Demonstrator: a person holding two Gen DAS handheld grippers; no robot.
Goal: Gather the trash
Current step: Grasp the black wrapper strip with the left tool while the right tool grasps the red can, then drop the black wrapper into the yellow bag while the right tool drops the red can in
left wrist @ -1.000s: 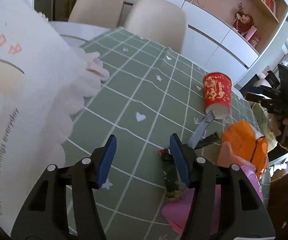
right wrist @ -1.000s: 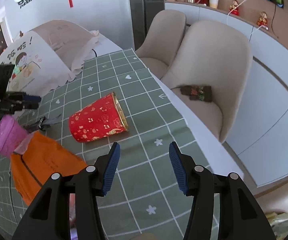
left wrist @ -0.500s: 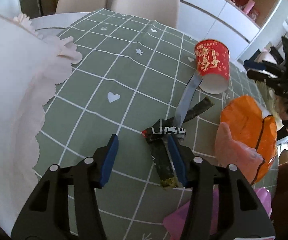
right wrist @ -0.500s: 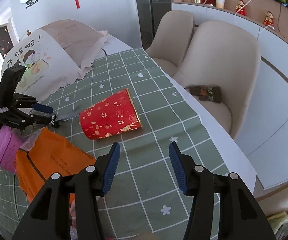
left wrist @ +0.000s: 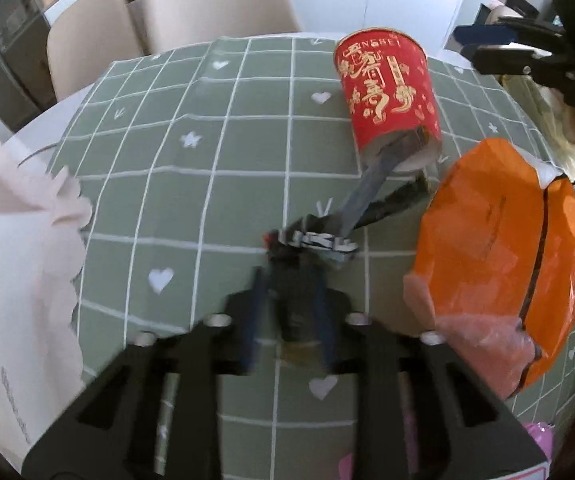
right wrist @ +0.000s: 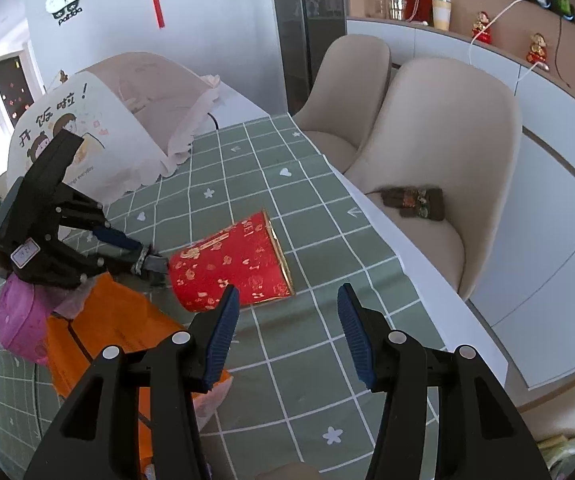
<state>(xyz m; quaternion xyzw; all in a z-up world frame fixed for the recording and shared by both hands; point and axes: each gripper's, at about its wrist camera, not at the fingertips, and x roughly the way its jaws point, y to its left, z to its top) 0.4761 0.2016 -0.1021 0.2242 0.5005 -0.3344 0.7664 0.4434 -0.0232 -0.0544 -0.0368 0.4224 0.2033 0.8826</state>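
A dark crumpled wrapper (left wrist: 311,240) with a grey strip lies on the green checked tablecloth (left wrist: 215,152). My left gripper (left wrist: 289,296) is shut on the wrapper's near end; it also shows in the right wrist view (right wrist: 135,256). A red paper cup (left wrist: 387,92) lies on its side just beyond, with the strip's far end at its mouth; it shows in the right wrist view too (right wrist: 231,268). An orange bag (left wrist: 499,248) lies to the right. My right gripper (right wrist: 287,328) is open and empty, hovering near the cup.
A pink-frilled food cover (right wrist: 127,120) stands at the table's left. A purple bag (right wrist: 19,320) lies by the orange bag (right wrist: 107,332). Two beige chairs (right wrist: 439,140) stand at the table's far edge; a small dark pouch (right wrist: 413,202) lies on one seat.
My left gripper moved forward over the dark wrapper and closed on it. My right gripper came closer to the red cup and stayed open.
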